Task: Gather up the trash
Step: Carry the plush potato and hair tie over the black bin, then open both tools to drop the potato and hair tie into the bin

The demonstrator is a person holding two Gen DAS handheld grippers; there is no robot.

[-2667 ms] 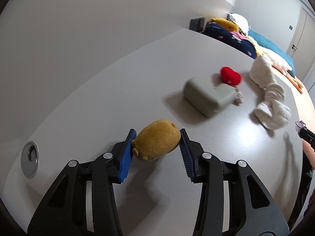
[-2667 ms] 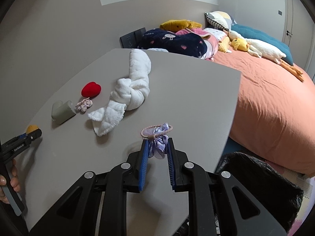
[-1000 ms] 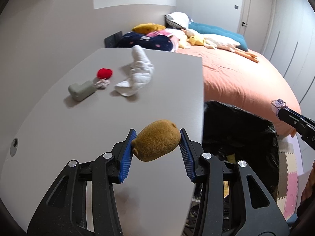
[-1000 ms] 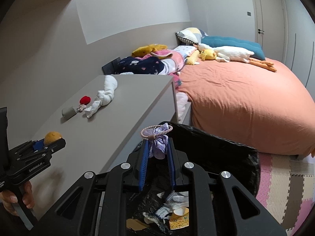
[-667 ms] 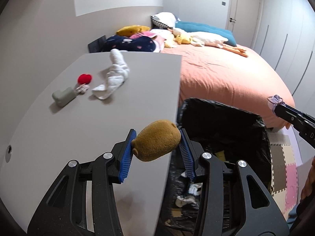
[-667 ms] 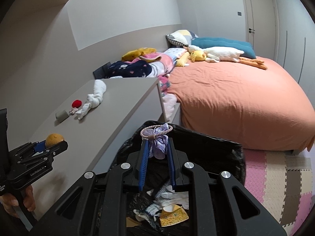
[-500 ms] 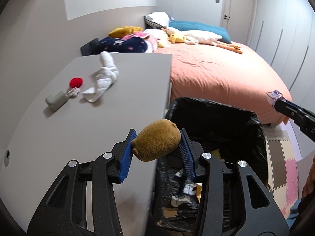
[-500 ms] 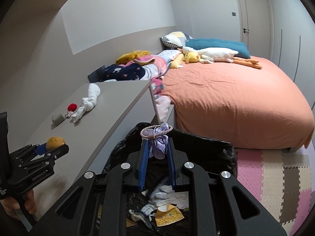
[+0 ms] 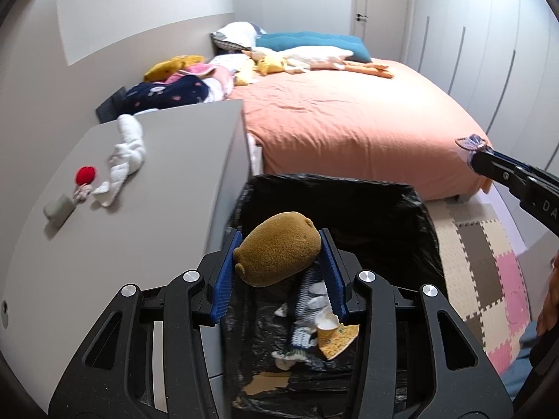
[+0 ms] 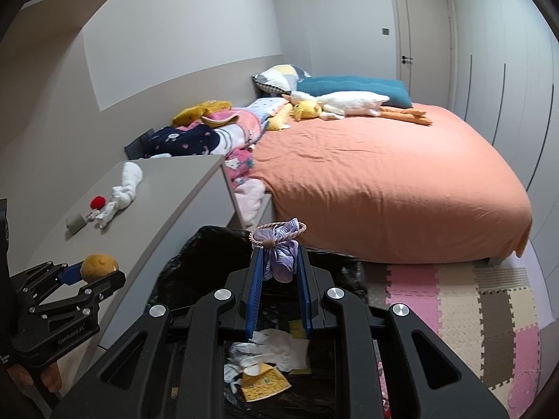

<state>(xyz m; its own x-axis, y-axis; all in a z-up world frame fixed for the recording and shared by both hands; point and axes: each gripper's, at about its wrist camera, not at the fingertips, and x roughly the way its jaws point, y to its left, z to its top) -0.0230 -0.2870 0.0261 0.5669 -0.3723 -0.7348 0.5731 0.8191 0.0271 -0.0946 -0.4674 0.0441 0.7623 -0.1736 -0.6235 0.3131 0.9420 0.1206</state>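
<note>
Gripping a brown plush toy (image 9: 277, 248) between its blue pads, the left gripper (image 9: 279, 265) is held over the open mouth of a black-lined trash bin (image 9: 412, 209), where scraps of paper and fabric (image 9: 311, 324) are seen at the bottom. A lilac hair tie with a fabric bow (image 10: 279, 248) is clamped in the right gripper (image 10: 278, 272), also poised above the bin beside the orange-covered bed (image 10: 384, 174). On the grey desk (image 9: 157, 216) at left, a knotted white towel (image 9: 124, 155), a red heart-shaped object (image 9: 85, 174) and a grey-green block (image 9: 57, 207) are left lying.
</note>
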